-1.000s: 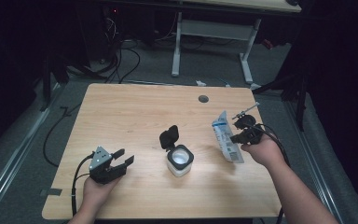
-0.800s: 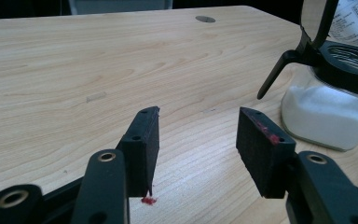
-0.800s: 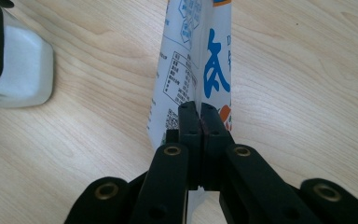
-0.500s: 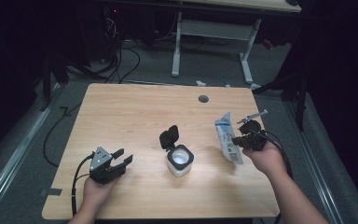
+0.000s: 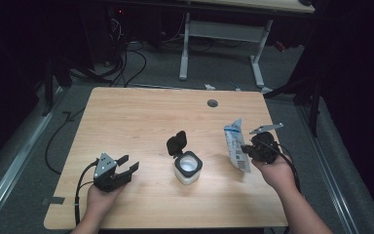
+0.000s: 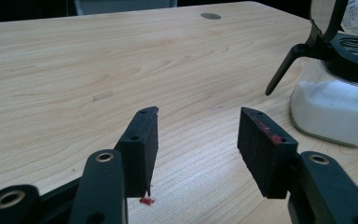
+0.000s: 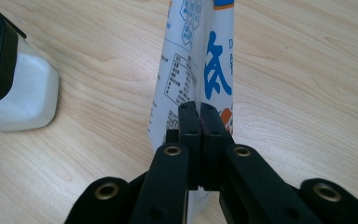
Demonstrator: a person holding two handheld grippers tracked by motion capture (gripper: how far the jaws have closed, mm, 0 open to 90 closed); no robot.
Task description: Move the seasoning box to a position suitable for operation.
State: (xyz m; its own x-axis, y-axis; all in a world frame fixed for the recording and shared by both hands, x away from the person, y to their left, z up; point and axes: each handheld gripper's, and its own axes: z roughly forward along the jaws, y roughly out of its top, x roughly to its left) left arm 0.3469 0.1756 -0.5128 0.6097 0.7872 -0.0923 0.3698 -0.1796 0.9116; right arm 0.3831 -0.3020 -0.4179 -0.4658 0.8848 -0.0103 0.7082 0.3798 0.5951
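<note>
I have the right gripper clamped on the edge of a white and blue pouch, its jaws pressed flat together on the film, as the right gripper view shows plainly. The pouch sits at the right of the table, just right of the open white jar, whose black flip lid stands up on its far-left side. My left gripper rests near the table's near-left corner with its jaws spread and nothing between them; the jar lies well off to its right.

The step in hand looks like bringing the pouch over the jar to pour. To do it well, I would keep the pinch firm, since thin film slips easily, and lift before I swing left so the pouch's lower edge clears the raised lid. I cannot tell from here whether the pouch's top is cut open, so I would tip it slowly over the mouth. The free left gripper could steady the jar's wall, because a light jar may slide when nudged.
</note>
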